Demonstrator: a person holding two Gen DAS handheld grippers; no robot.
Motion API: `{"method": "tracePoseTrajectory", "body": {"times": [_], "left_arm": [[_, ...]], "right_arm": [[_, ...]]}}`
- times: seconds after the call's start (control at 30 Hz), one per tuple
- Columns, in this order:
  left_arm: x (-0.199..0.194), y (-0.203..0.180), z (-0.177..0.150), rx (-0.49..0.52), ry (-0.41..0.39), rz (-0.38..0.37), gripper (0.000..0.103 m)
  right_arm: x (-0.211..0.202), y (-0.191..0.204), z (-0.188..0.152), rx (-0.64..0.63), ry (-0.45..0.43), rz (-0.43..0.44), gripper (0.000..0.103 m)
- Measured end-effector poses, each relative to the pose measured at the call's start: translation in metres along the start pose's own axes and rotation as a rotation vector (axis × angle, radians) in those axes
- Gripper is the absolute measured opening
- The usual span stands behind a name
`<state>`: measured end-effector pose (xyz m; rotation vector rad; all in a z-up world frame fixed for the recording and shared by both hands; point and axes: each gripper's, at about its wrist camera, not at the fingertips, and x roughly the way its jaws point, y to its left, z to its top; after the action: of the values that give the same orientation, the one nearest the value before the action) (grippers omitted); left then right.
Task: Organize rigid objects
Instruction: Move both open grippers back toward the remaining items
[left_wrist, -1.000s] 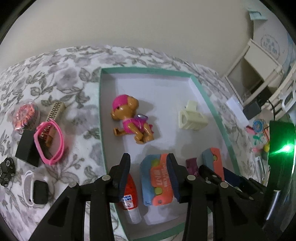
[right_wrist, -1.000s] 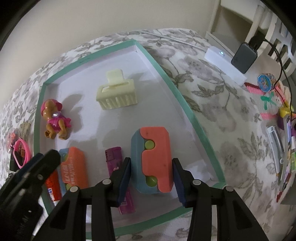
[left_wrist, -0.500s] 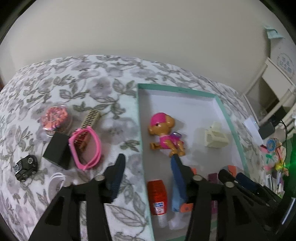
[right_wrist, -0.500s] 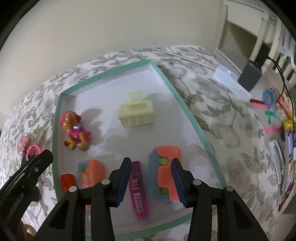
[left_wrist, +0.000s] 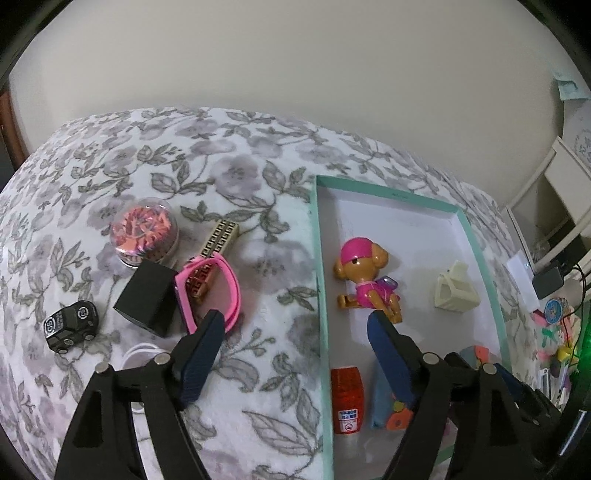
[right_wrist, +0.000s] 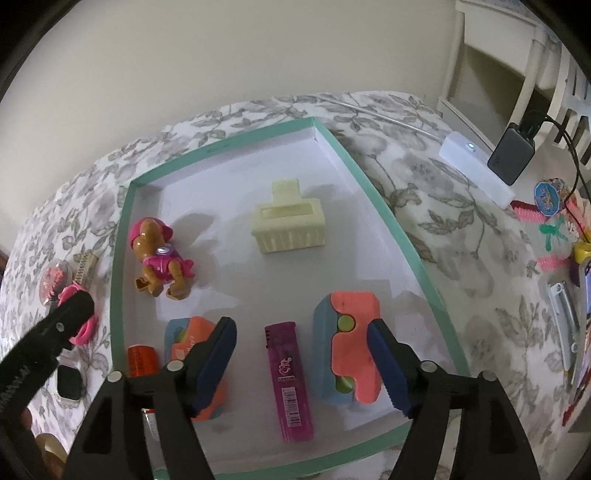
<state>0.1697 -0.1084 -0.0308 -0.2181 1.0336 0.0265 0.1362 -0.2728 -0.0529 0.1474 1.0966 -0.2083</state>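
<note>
My left gripper (left_wrist: 295, 332) hangs at lower centre of its view, jaws opening with nothing pinched, straddling the left rim of the green-edged tray (left_wrist: 320, 280). My right gripper (right_wrist: 301, 349) is opening too, with the purple lighter (right_wrist: 289, 380) lying untouched between its pads. In the tray I see the dog figure (right_wrist: 159, 258), cream clip (right_wrist: 286, 225) and two orange-blue blocks (right_wrist: 347, 354). Left of the tray sit pink glasses (left_wrist: 210, 291), a black box (left_wrist: 146, 297) and a toy car (left_wrist: 70, 325)
</note>
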Motion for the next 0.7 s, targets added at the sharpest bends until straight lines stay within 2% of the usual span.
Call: {"method": "tracePoseTrajectory", "body": {"times": [0.2,0.3,0.37,0.47,0.7], "left_arm": [[-0.002,0.01,0.001,-0.037,-0.003,0.02,0.082],[-0.002,0.015,0.001,-0.064,0.005,0.023,0.085],[-0.002,0.018,0.001,-0.082,0.001,0.021,0.096],[-0.004,0.023,0.002,-0.097,-0.003,0.018,0.097],[-0.006,0.047,0.005,-0.158,-0.003,0.082,0.101]], "right_arm": [[0.0,0.004,-0.001,-0.014,-0.008,0.001,0.088],[0.001,0.004,-0.001,-0.016,-0.008,-0.005,0.101],[0.001,0.004,-0.001,-0.014,-0.005,-0.004,0.102],[0.001,0.004,-0.001,-0.015,-0.006,-0.004,0.102],[-0.003,0.014,0.0,-0.058,-0.025,-0.022,0.103]]}}
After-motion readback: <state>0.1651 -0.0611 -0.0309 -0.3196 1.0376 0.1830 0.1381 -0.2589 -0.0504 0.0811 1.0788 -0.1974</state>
